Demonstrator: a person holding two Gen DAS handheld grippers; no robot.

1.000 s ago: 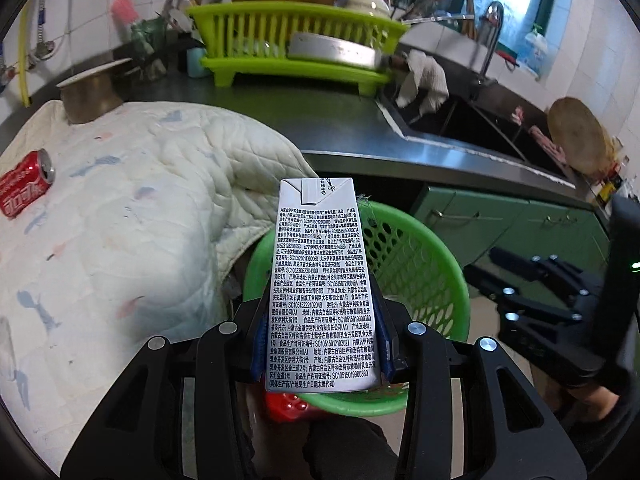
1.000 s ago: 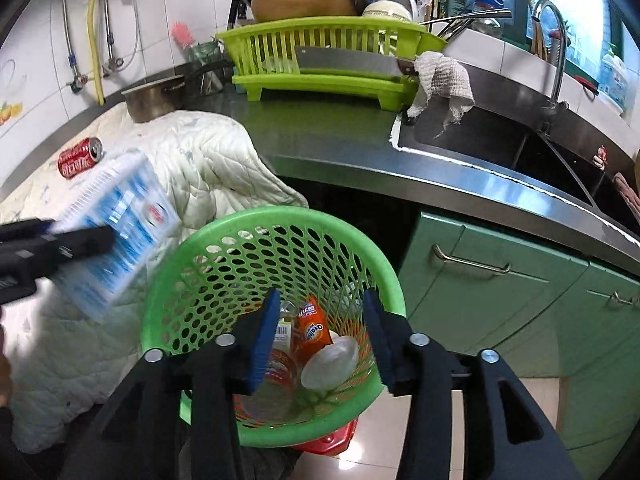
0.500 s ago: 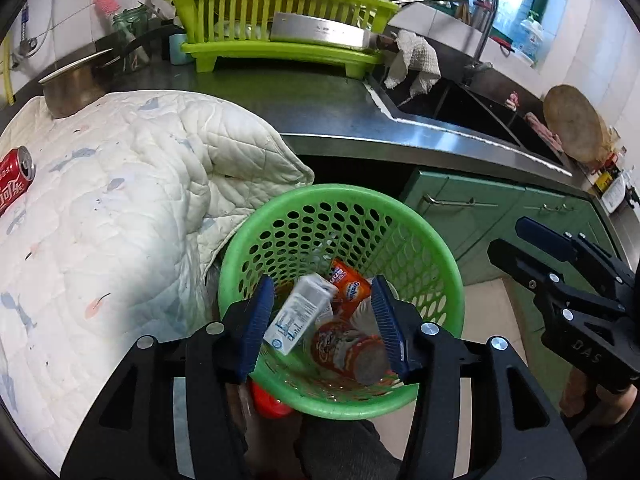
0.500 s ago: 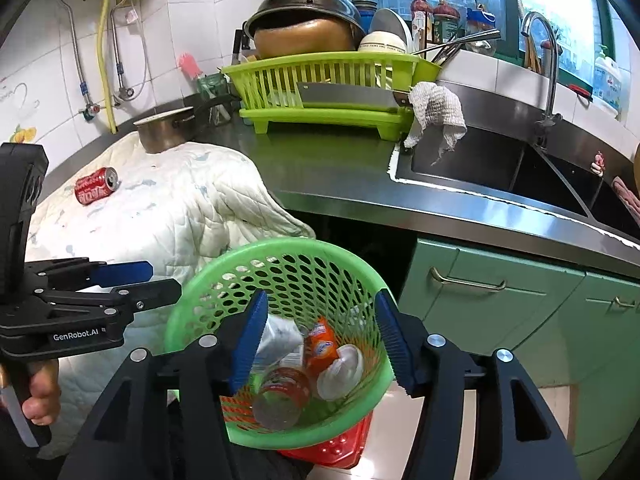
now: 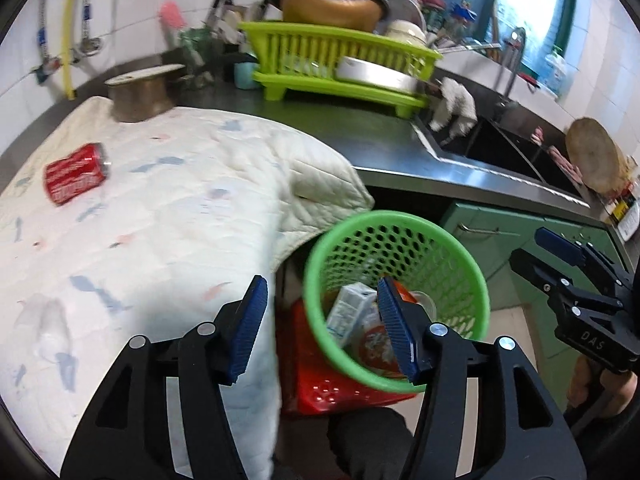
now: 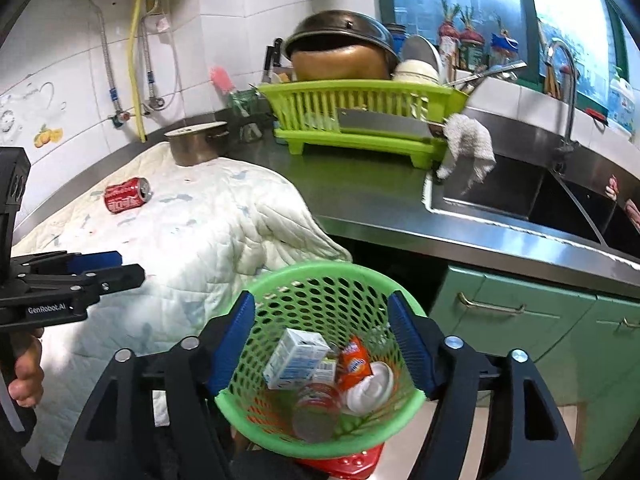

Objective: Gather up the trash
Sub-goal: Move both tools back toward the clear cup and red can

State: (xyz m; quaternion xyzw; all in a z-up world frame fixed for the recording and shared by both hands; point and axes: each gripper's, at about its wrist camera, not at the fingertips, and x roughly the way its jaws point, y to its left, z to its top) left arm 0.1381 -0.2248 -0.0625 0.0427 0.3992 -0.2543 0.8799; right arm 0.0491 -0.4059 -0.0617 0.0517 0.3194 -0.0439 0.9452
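Observation:
A green mesh basket stands below the counter edge, holding a white-and-blue milk carton, an orange packet, a tin and a white lid. A red soda can lies on its side on the quilted cloth. My left gripper hovers over the basket's left rim, jaws opening, nothing between them. My right gripper hangs above the basket, jaws opening and empty.
A lime dish rack with pans, a steel pot, a rag and the sink line the steel counter. Green cabinets stand below. A red crate sits under the basket.
The left gripper let go of the milk carton, which now lies in the basket. It then drew back up and to the left. Both pairs of jaws have widened, and the right gripper rose.

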